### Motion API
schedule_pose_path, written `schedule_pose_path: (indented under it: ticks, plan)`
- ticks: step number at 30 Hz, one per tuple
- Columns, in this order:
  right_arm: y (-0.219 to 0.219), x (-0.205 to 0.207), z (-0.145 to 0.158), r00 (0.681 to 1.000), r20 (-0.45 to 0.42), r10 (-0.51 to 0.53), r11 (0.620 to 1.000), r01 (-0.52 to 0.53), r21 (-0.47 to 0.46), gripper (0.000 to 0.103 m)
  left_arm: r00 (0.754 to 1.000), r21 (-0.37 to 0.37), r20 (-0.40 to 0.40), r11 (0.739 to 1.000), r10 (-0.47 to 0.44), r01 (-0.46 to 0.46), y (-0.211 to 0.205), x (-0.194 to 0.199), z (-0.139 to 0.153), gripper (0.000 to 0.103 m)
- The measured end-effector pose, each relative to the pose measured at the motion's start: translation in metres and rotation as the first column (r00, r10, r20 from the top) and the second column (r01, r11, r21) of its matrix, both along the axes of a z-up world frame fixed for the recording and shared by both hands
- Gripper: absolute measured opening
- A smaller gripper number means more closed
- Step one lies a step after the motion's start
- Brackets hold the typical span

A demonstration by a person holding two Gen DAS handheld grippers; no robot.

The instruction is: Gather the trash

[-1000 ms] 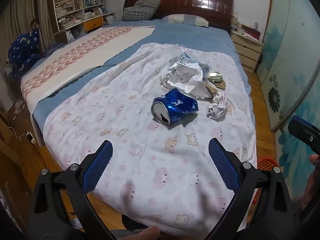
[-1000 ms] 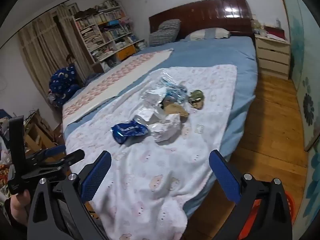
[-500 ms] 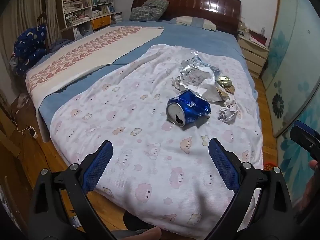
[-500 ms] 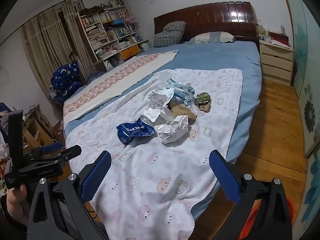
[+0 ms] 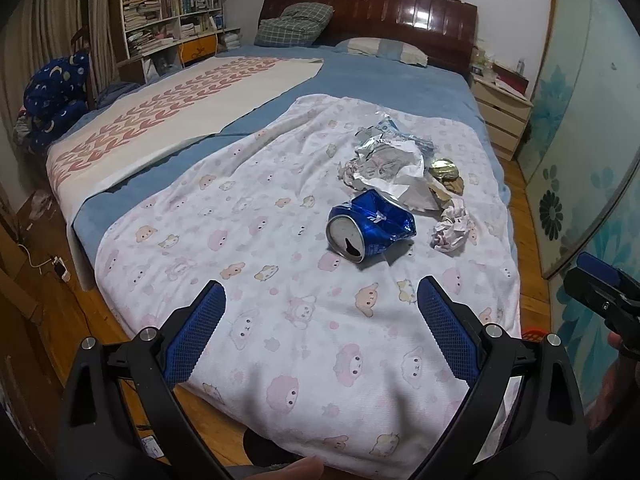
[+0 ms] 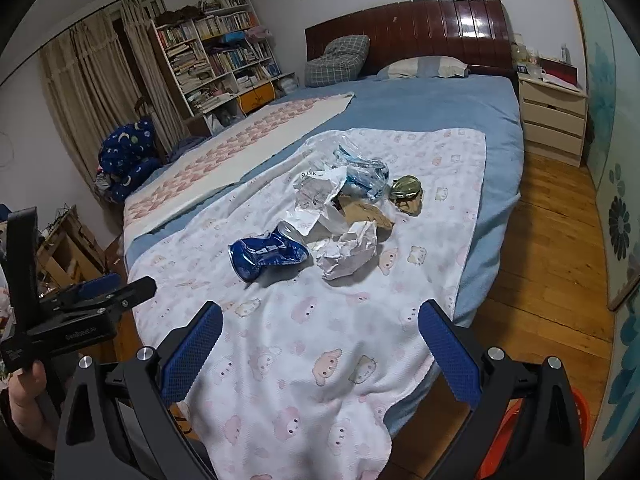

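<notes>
On the bed's pink-printed blanket (image 5: 280,320), at about 1 o'clock from your left claw (image 5: 320,332), lies the trash, all of it uncollected. Nearest you is the crushed blue can (image 5: 370,226), its open top facing you. At 3 o'clock from the can sits a crumpled paper ball (image 5: 452,230), just beside it. At 12 o'clock from the can, touching it, spreads a heap of torn white wrappers (image 5: 386,164); a gold-coloured lid (image 5: 443,169) and brown cardboard scraps (image 5: 450,188) lie at the heap's 3 o'clock edge.

Your left claw is spread wide and holds nothing. Your right claw (image 6: 320,340) is likewise spread and empty, with the can (image 6: 268,256) at its 11 o'clock and the paper ball (image 6: 350,252) at 12 o'clock.

Progress, as a judgement: no piece is grasped yet, so the whole pile is left to gather. An orange basket (image 6: 516,440), cut off at 5 o'clock in the right wrist view, is probably the bin.

Hard to make out: what lies under the wrappers, the clear plastic (image 6: 366,172) at the far side of the heap, and the basket's contents, which the claw frame hides.
</notes>
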State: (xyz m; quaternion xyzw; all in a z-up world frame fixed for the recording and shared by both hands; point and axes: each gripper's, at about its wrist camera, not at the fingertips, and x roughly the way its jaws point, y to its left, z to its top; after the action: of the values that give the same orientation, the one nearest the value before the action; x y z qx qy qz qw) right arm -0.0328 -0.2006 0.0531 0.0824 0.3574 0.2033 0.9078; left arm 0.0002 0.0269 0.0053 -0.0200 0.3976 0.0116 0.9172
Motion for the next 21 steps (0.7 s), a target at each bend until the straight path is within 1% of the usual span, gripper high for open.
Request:
schedule_pose_path:
  ticks: [6,12,21]
  plan:
    - [-0.0001,0.0015,-0.0025,1.0,-0.016,-0.009,1.0,0.009,0.002,0.097,1.0,0.01,-0.001,1.0,-0.01,0.01,-0.0043,0.0007,0.0001,0.096]
    - [0.0003,0.0021,-0.0031,1.0,-0.011,-0.008,1.0,0.008,0.003,0.097,1.0,0.001,-0.001,1.0,-0.006,0.006,-0.0031,0.0,0.0005,0.096]
    - [0.0027,0.0017,-0.0039,1.0,-0.007,-0.003,1.0,0.003,0.011,0.097,1.0,0.009,-0.004,1.0,-0.007,0.007,-0.0048,0.0011,-0.0001,0.096]
